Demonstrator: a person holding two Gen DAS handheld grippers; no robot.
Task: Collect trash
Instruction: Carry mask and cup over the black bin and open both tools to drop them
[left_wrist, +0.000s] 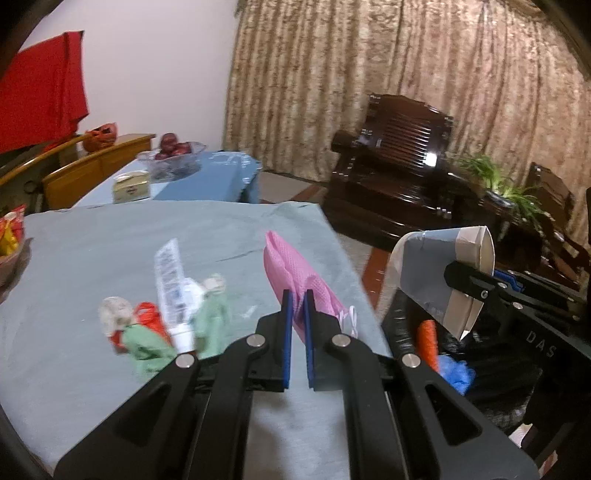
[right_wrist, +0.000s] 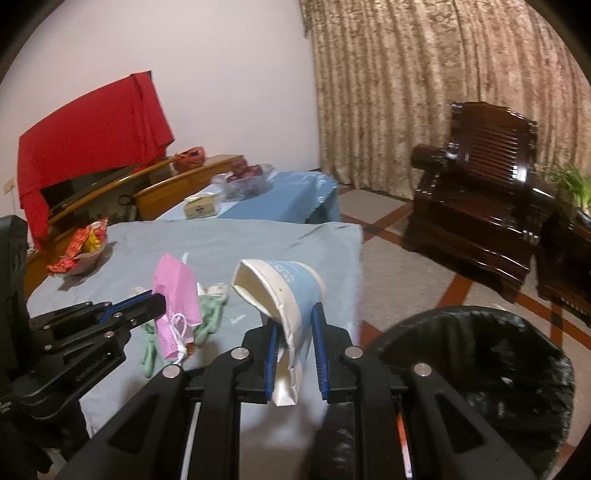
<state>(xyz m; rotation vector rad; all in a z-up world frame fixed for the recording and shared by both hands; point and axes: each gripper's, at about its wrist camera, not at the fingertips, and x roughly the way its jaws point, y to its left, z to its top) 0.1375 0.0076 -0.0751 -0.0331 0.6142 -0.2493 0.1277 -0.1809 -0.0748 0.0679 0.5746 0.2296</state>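
Right wrist view: right gripper (right_wrist: 295, 350) clamped on crushed cup (right_wrist: 284, 291), bin (right_wrist: 480, 354) at four o'clock, nearer than left gripper (left_wrist: 298, 332), pinching mask (left_wrist: 295, 273).

Left wrist view: low over the near edge of the grey-blue tablecloth (left_wrist: 110, 236), facing 12 o'clock toward the beige curtain (left_wrist: 369, 74), bin at 3 o'clock. Right wrist view: just right of that, above the black-lined trash bin (right_wrist: 517, 354), same heading, tablecloth (right_wrist: 258, 236) at 10 o'clock. Shared by the 2: tablecloth, curtain (right_wrist: 424, 92), dark wooden armchair (left_wrist: 391, 162) (right_wrist: 476, 199), red cloth (left_wrist: 40, 99) (right_wrist: 92, 122).
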